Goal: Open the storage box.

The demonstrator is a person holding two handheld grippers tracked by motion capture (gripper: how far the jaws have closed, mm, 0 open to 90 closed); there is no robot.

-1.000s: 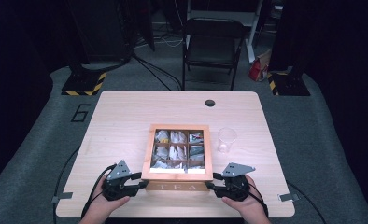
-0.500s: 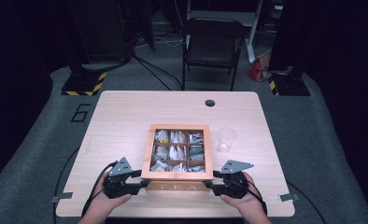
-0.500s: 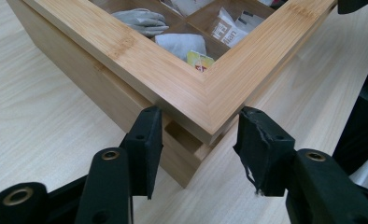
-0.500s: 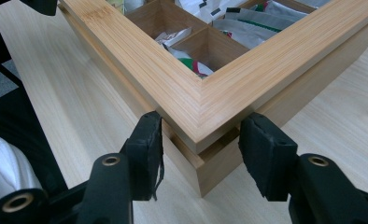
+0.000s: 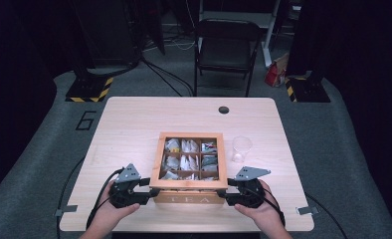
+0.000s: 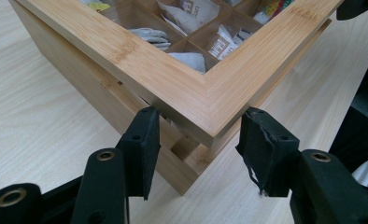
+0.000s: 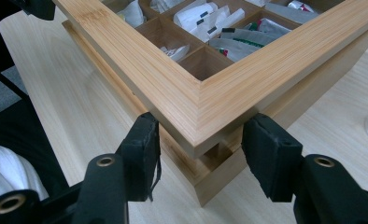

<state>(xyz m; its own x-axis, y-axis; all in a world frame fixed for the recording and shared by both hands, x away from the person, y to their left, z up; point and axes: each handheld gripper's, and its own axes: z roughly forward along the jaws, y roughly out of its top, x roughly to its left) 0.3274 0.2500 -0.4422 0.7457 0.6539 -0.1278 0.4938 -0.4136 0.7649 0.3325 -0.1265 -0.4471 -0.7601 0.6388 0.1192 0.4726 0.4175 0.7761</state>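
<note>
Tea box near the table's front edge, lid lifted slightly; left gripper and right gripper at its near corners, jaws part open, just opening, straddling the lid corners without pressing; sachets partly hidden behind lid frame.

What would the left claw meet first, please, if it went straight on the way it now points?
Most likely the near left corner of the tea box's lid, raised a little above the box body. That corner sits between the left claw's jaws, which have just been opening and seem clear of the wood.
</note>
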